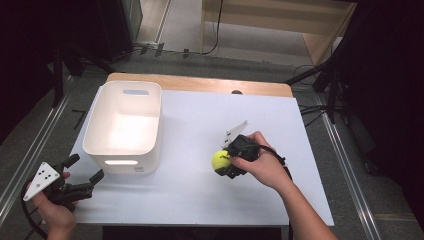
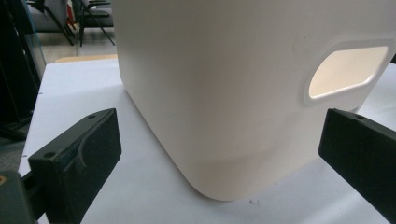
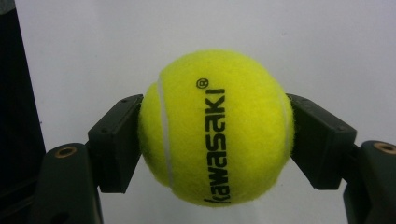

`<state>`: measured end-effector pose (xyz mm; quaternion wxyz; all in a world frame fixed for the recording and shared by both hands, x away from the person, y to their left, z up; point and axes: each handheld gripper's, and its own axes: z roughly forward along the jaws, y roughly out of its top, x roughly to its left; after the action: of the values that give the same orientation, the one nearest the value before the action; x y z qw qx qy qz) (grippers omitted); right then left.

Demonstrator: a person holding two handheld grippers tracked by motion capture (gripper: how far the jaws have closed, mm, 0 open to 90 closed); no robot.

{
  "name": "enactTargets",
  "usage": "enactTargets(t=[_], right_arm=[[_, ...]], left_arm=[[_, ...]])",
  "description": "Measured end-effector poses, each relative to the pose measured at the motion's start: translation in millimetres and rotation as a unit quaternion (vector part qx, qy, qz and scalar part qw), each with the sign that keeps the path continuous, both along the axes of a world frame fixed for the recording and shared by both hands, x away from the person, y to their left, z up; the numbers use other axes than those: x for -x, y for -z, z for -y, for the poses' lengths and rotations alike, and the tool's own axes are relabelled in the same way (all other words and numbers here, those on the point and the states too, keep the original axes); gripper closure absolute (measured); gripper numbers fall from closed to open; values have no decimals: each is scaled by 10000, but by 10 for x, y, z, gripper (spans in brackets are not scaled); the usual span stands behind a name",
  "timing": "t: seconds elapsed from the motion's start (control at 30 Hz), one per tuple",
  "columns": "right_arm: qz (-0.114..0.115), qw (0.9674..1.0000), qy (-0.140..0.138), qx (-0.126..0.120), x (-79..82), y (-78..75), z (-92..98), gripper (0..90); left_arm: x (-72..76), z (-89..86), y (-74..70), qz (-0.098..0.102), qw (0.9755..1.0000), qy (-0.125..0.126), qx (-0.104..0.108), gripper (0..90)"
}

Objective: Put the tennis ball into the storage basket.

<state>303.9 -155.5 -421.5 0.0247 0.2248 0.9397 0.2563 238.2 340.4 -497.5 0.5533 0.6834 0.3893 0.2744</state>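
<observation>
Jaws of the right gripper point(image 3: 215, 135) clamp a tennis ball point(image 3: 217, 128); left gripper point(image 1: 85, 177) gapes beside the white bin point(image 1: 125, 125) (interior bare).

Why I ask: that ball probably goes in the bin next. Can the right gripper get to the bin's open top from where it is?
Probably yes: the right gripper holds the tennis ball beside the white bin, with bare table between them and the bin's top open.

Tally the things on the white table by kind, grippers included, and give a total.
White plastic bin with handle cut-outs: 1
Yellow-green felt tennis ball, clamped between the right gripper's fingers: 1
Black hand-held two-jaw grippers, counting the open left gripper: 2
Total: 4
</observation>
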Motion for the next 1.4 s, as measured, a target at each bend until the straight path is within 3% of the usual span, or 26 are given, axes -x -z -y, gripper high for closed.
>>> enactTargets(t=[0.7,1.4], right_arm=[[-36,9998,-118,-163,-189,-166,-157,238],[35,9996,-288,-58,-363,-335,-421,239]], left_arm=[[1,-2,-1,-1,10000,12,5,0],[2,-6,0,8,10000,28,34,0]])
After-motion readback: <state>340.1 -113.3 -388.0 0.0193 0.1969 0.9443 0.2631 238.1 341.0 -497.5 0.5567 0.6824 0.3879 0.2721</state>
